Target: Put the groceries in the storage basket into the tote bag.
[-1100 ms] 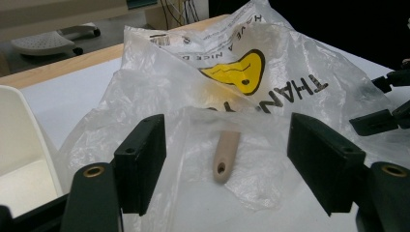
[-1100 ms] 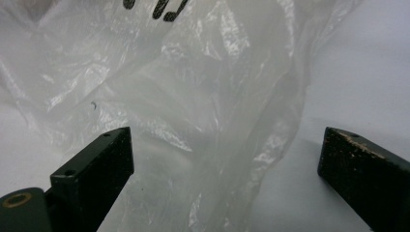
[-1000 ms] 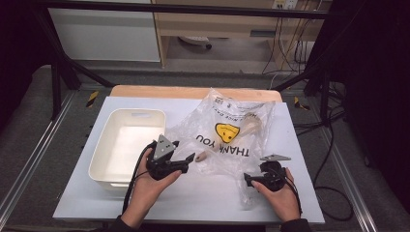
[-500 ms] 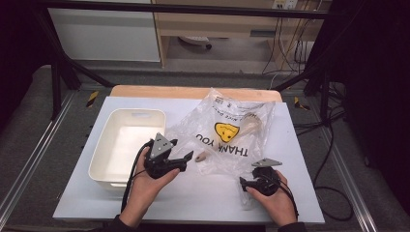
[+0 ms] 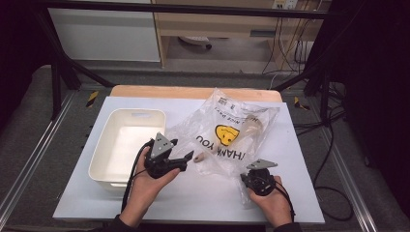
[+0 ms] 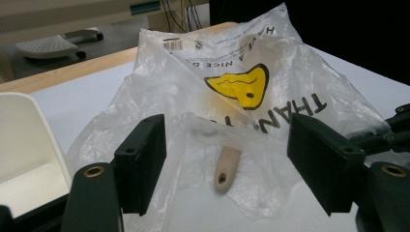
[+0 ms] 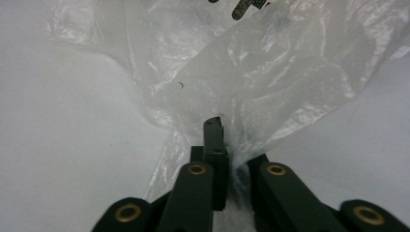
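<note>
- Setting: a white tabletop (image 5: 159, 193) over a wooden board, ringed by a dark metal frame and grey floor; pale cabinets and trailing cables stand beyond its far edge.
- Count: one clear plastic bag (image 5: 227, 135) printed with a yellow face, one wooden handle (image 5: 199, 157) poking from the bag's mouth, one empty white bin (image 5: 126, 145), two grippers.
- Bag: it lies crumpled at the tabletop's middle, toward the right edge; the bin sits near the left edge.
- Your left gripper (image 5: 186, 160) hangs just right of the bin, jaws apart on either side of the bag's mouth, pads off the film, with the handle between them.
- Your right gripper (image 5: 252, 175) sits near the front edge, pointing at the bag; its jaws have just been closing and now pinch the bag's near corner.
</note>
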Demonstrator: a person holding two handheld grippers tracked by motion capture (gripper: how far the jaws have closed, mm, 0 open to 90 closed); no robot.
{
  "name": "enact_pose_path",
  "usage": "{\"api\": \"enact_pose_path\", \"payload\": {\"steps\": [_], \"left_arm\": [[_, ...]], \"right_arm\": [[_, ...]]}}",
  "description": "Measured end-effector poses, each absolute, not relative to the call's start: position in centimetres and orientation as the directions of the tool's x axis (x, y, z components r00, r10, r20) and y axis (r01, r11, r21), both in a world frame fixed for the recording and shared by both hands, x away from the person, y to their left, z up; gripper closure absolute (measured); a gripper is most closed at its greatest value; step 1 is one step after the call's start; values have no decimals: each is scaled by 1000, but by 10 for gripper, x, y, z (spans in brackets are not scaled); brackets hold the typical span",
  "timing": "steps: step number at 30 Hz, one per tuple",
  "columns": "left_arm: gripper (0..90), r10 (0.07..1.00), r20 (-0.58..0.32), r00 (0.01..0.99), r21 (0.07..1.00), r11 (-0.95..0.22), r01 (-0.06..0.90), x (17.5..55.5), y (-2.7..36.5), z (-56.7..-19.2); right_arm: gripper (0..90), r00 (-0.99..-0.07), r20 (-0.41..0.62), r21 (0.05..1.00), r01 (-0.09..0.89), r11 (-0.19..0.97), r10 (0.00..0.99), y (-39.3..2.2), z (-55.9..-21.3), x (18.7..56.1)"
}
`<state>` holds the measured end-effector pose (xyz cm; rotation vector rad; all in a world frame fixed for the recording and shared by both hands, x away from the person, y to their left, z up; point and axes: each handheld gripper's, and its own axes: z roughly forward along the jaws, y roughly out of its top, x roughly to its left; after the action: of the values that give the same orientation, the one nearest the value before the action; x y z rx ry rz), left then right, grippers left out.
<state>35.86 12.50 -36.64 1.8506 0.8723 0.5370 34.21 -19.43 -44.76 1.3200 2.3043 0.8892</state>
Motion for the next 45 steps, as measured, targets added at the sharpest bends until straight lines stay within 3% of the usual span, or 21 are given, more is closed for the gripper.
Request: {"api": "enact_pose_path", "payload": {"steps": [14, 31, 45], "left_arm": [[306, 763, -24, 646, 909, -252, 333, 361, 130, -365], [303, 760, -8, 650, 906, -270, 326, 355, 120, -363], [278, 781, 9, 624, 851, -334, 405, 370, 85, -405]], "right_arm": [[900, -453, 91, 642, 708, 295, 887, -233, -440, 345], [900, -393, 38, 641, 715, 279, 919, -282, -435, 348], [900, -385, 28, 634, 720, 281, 923, -296, -439, 348]]}}
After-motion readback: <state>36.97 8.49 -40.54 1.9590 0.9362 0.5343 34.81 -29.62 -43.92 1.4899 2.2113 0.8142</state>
